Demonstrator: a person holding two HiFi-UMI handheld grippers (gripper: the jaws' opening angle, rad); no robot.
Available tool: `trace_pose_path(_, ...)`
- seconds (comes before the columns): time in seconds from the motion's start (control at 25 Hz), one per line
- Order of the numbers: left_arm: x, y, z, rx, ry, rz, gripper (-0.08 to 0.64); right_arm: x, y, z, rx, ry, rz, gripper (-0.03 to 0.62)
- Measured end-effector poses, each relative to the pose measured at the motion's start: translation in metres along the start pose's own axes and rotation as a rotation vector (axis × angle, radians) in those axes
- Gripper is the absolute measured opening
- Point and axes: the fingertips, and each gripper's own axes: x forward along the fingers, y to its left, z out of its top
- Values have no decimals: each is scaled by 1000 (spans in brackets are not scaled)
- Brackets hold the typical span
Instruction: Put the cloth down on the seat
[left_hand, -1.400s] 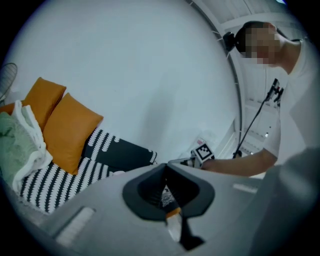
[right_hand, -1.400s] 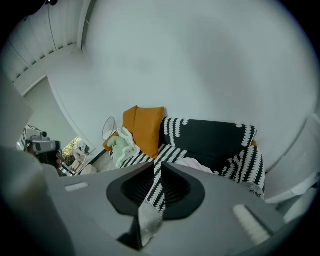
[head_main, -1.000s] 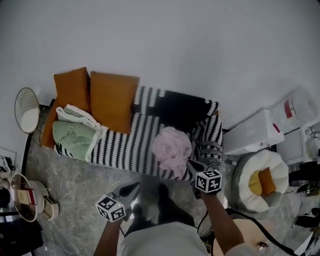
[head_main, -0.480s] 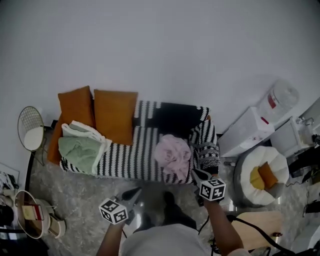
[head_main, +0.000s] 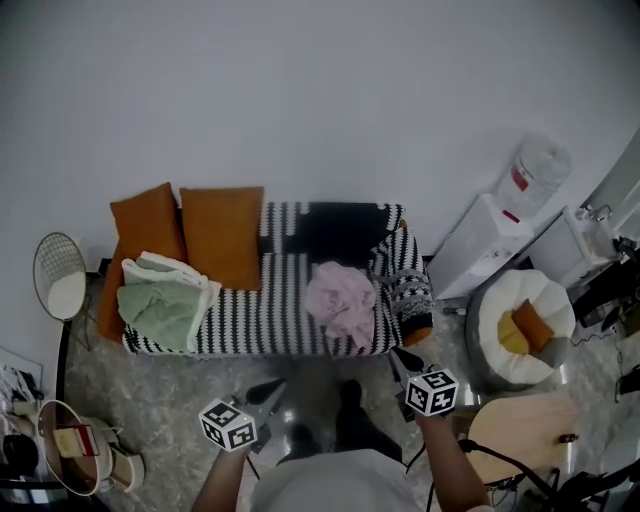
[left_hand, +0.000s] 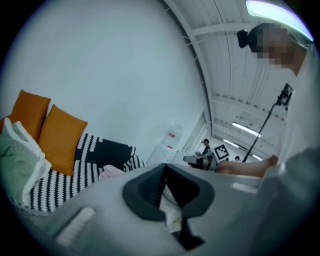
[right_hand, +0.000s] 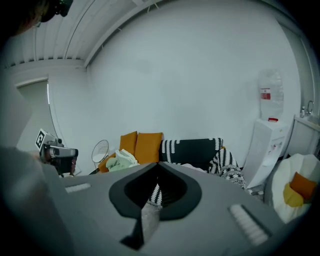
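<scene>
Both claws are closed and empty: the right claw sits at 5 o'clock and the left claw at 7 o'clock, both forearms reaching toward the sofa. The cloth lies crumpled on the seat, at 11 o'clock from the right claw and apart from it.

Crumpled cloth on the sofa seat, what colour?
The cloth is pale pink; the head view shows it best.

Reading the cloth as soft, crumpled fabric, the seat as coarse striped knit, the cushions as matt woven cloth, the blanket as thick and soft; taking the floor for mottled stone, the table for smooth pale wood, the bottle for clear plastic
</scene>
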Motion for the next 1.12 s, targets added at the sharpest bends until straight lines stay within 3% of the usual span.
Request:
trace_pose_path(0.52, 1, -63, -14, 38, 18, -38, -3, -104, 0, 12, -42, -130, 1, 3)
trace_pose_path(1.12, 43, -113, -11, 79, -17, -6, -2, -158, -46, 3, -82, -131, 61, 3)
